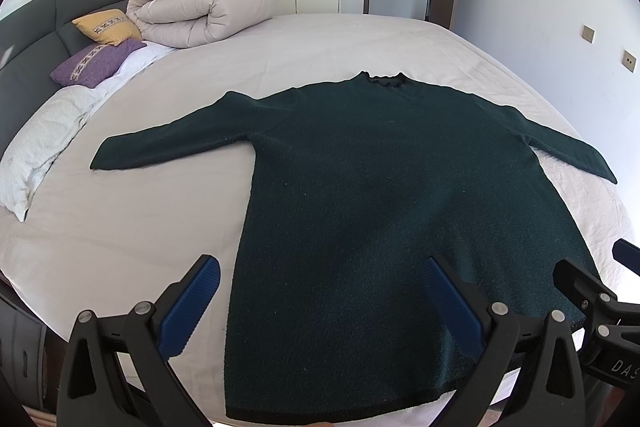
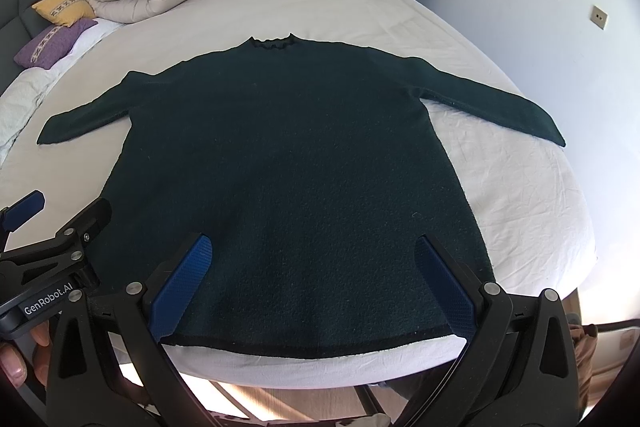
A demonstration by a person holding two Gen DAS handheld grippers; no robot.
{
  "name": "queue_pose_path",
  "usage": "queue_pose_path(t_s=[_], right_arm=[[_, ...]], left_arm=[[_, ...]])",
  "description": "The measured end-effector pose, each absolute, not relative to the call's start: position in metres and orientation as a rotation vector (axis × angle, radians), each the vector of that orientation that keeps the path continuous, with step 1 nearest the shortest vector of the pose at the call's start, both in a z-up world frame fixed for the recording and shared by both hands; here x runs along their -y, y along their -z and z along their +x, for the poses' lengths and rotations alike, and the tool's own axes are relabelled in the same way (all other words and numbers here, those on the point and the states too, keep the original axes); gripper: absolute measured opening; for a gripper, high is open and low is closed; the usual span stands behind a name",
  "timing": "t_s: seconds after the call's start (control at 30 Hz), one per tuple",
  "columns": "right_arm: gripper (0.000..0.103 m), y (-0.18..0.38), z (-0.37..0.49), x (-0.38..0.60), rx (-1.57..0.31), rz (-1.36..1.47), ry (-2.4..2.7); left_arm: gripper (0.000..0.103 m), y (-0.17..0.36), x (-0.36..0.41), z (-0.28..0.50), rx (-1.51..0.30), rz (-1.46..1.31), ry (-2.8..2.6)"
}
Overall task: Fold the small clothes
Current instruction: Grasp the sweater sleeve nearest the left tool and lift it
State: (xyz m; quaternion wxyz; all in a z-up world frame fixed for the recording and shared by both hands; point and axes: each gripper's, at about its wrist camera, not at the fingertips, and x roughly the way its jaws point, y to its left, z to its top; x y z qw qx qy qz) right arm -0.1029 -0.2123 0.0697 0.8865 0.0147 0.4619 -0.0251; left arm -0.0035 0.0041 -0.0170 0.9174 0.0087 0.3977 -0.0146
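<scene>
**Sweater lies flat ahead of both sets of fingers, hem nearest**

The dark green sweater point(image 1: 384, 195) lies spread on the bed point(image 1: 320, 39), and its hem is the edge closest to both grippers. Its long axis runs straight away from the fingers, hem near, ruffled collar point(image 2: 272, 43) far, with one sleeve stretched out to each side.

The left gripper point(image 1: 320, 307) hangs above the hem's left part with its fingers spread wide and holding nothing: the left finger point(image 1: 192, 307) sits just outside the sweater's left edge, over bare sheet, while the other is over the cloth. The right gripper point(image 2: 316, 283) is also spread wide and empty, both of its fingers over the lower body, near the middle and right of the hem. Whether any finger touches the fabric cannot be told.

Neither sleeve is close; each lies well ahead and out to the side, the left sleeve nearer the left gripper, the right sleeve nearer the right one.

The sweater looks thick and nubbly, smooth and unfolded, with a darker band along the hem. Folding appears not yet begun.
</scene>
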Motion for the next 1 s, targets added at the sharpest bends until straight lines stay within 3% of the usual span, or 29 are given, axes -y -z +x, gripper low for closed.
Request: queue_pose_path(t_s=[0.4, 0.67, 0.77, 1.0], right_arm=[[0.103, -0.063, -0.089, 0.210, -0.961, 0.029, 0.062], [0.103, -0.068, -0.067, 0.226, -0.863, 0.206, 0.029], [0.103, -0.068, -0.050, 0.227, -0.858, 0.230, 0.020], [0.103, -0.052, -0.013, 0.216, -0.884, 0.240, -0.013]], left_arm=[[0.103, 0.027, -0.046, 0.015, -0.835, -0.118, 0.080], [0.103, 0.042, -0.129, 0.050, -0.816, -0.428, 0.162], [0.103, 0.057, -0.165, 0.075, -0.914, -0.530, 0.161], [0.103, 0.079, -0.294, 0.129, -0.769, -0.837, -0.012]])
